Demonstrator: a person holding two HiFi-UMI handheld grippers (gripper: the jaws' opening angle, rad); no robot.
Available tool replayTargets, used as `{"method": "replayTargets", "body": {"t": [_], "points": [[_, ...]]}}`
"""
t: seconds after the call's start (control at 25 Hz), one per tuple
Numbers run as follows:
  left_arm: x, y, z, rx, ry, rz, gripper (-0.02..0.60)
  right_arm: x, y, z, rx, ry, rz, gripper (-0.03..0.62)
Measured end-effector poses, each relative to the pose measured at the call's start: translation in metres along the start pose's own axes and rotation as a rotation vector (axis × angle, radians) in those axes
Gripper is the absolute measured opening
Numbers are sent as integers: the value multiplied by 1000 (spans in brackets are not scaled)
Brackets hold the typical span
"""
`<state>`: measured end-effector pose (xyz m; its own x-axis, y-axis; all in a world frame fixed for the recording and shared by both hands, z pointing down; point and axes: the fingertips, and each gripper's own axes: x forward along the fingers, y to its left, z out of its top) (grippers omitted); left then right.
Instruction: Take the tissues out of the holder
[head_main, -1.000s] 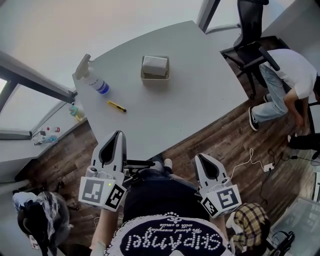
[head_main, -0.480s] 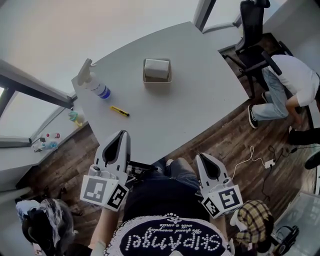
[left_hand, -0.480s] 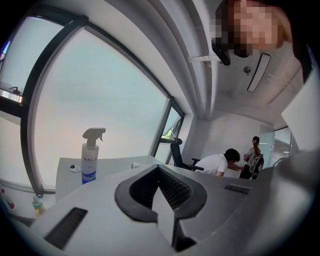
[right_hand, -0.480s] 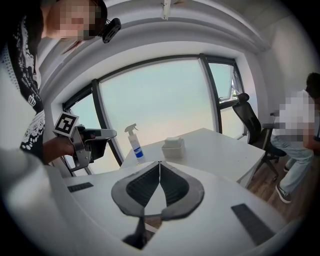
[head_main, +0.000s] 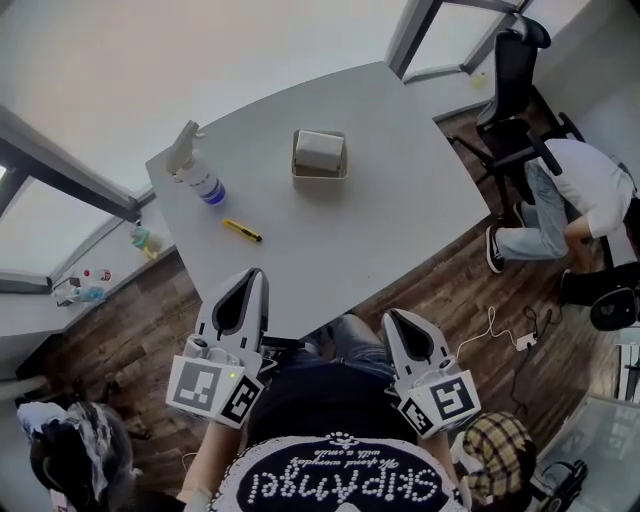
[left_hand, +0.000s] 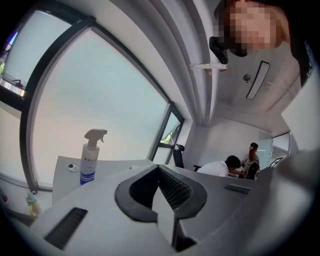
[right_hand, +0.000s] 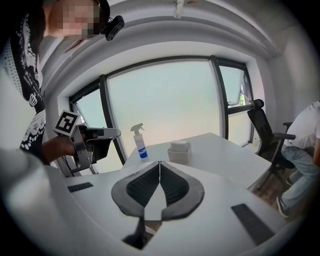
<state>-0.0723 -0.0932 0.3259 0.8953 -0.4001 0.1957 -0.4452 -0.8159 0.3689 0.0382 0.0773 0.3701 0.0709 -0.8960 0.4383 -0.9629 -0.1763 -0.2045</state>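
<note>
Holding left gripper (head_main: 252, 276) and right gripper (head_main: 393, 318) clamped together, empty, well short of tissues (head_main: 319, 149) in holder (head_main: 320, 176) on table (head_main: 400, 200). Risks shoving holder if arriving unopened, or lifting it if unbraced.

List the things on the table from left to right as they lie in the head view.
spray bottle → yellow cutter → tissue holder

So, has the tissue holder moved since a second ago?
No. The tissue holder keeps its place relative to the spray bottle and yellow cutter; only the camera shifted.
</note>
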Motion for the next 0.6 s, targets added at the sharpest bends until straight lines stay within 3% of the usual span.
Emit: {"method": "replayTargets", "body": {"t": [0.6], "points": [[1, 5, -4, -17, 11, 96, 2, 24, -11, 5, -23, 35, 96, 14]]}}
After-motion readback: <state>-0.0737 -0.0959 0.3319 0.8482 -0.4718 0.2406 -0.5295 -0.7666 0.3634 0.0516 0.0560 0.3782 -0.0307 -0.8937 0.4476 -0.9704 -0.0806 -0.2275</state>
